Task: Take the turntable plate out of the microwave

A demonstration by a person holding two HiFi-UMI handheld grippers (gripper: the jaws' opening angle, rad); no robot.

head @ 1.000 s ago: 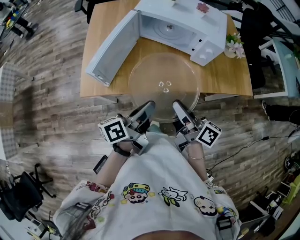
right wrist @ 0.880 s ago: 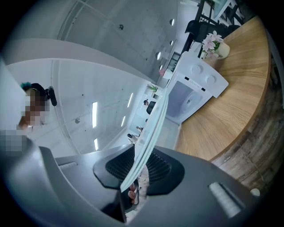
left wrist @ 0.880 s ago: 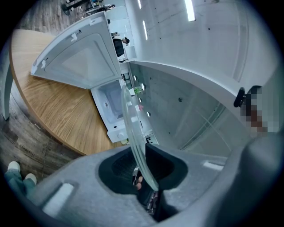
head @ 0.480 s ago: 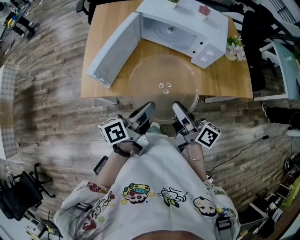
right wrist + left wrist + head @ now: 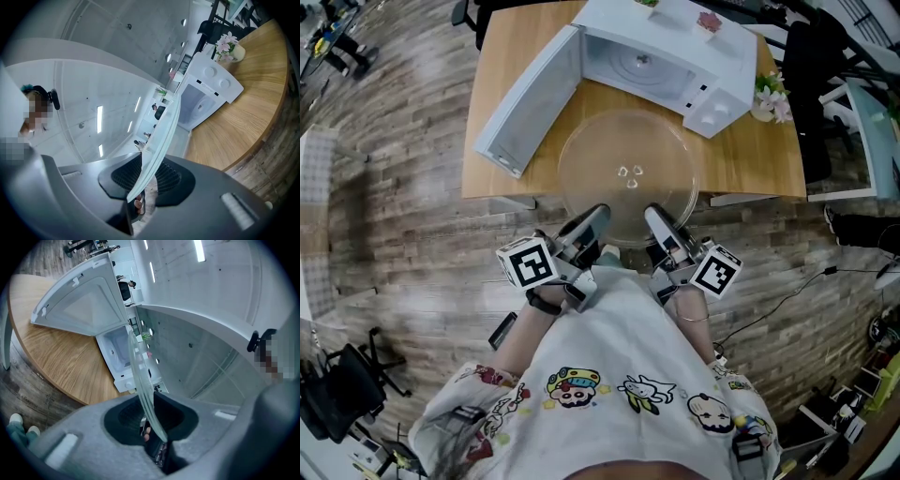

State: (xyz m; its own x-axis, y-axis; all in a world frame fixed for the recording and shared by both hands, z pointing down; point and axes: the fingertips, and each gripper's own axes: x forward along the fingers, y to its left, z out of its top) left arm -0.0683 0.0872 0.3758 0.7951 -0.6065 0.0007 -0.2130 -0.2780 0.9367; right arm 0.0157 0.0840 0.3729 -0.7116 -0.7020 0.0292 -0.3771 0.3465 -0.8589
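The clear glass turntable plate (image 5: 628, 173) lies level, outside the microwave (image 5: 661, 52), over the front part of the wooden table (image 5: 741, 141). Its near rim reaches past the table's edge. My left gripper (image 5: 598, 214) is shut on that rim at the near left, and my right gripper (image 5: 654, 216) is shut on it at the near right. In the left gripper view the plate's edge (image 5: 140, 376) runs between the dark pads of the left gripper (image 5: 150, 418). In the right gripper view the plate (image 5: 161, 140) sits the same way in the right gripper (image 5: 145, 180). Whether the plate touches the tabletop I cannot tell.
The microwave's door (image 5: 525, 98) stands swung wide open to the left, and its cavity faces me. A small pot of flowers (image 5: 766, 94) stands right of the microwave. Wood-plank floor surrounds the table; chairs and cables lie at the right.
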